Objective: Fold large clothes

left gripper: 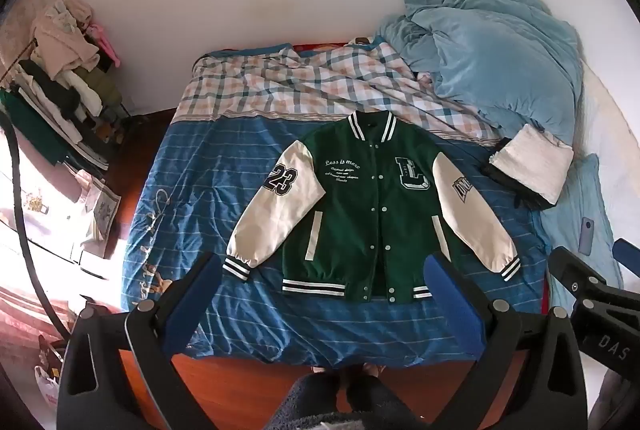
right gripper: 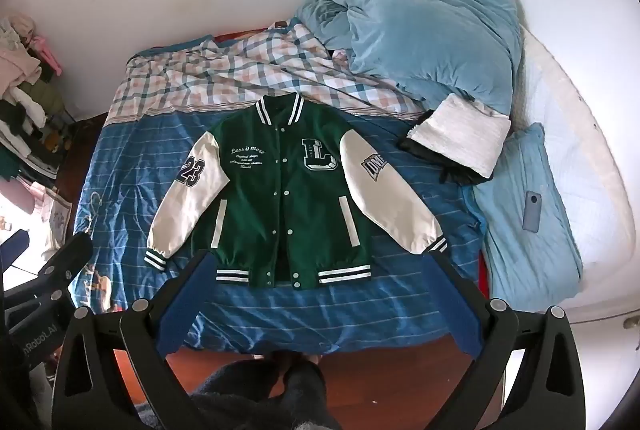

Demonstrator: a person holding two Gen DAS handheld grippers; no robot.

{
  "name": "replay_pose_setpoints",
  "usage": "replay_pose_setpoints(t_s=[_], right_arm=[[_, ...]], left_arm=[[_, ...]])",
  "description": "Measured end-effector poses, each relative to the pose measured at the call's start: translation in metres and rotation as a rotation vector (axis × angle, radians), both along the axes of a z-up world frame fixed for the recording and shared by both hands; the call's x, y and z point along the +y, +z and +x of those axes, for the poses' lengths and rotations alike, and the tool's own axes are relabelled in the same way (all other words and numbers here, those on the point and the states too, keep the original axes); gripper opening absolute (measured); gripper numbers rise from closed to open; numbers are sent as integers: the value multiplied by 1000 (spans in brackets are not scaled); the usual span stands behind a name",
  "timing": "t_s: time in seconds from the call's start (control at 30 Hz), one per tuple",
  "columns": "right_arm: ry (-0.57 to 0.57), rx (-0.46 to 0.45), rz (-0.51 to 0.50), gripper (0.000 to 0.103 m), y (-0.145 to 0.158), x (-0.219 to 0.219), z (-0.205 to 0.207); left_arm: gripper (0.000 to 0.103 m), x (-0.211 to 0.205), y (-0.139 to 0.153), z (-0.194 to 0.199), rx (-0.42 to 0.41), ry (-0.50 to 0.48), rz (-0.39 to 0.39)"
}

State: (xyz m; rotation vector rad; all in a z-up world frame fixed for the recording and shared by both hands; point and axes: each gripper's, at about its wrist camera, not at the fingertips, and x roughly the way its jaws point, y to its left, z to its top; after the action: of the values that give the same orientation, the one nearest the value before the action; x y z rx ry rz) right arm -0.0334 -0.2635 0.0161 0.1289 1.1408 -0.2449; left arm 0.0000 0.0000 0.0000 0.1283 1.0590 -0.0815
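Green jacket (left gripper: 372, 213) ("Less is more", "23", "L", perhaps "LDME"); both grippers' jaws apart.

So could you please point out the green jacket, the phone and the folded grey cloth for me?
green jacket (right gripper: 296, 197): right wrist view, on the green front panel.
phone (right gripper: 532, 211): right wrist view, middle of its back.
folded grey cloth (right gripper: 460, 137): right wrist view, on its top face.

1 jacket (left gripper: 360, 205), 1 phone (right gripper: 532, 216), 1 duvet (left gripper: 492, 57) — 2 hand-held grippers (left gripper: 322, 276) (right gripper: 320, 272).
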Motion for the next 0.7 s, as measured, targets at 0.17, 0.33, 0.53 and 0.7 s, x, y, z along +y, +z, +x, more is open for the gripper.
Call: replay_pose_setpoints(t_s=[0.17, 0.33, 0.53, 0.7], right_arm=[[2, -1, 0, 103, 2, 1, -3], [3, -4, -3, 103, 3, 2, -5], [2, -4, -9, 103, 5, 3, -5], [3, -6, -12, 103, 6, 3, -5]], left_arm=[[103, -1, 1, -2, -3, -7, -4], [103, 0, 0, 0, 0, 0, -11], [103, 0, 0, 0, 0, 0, -13], [103, 0, 0, 0, 3, -2, -16]])
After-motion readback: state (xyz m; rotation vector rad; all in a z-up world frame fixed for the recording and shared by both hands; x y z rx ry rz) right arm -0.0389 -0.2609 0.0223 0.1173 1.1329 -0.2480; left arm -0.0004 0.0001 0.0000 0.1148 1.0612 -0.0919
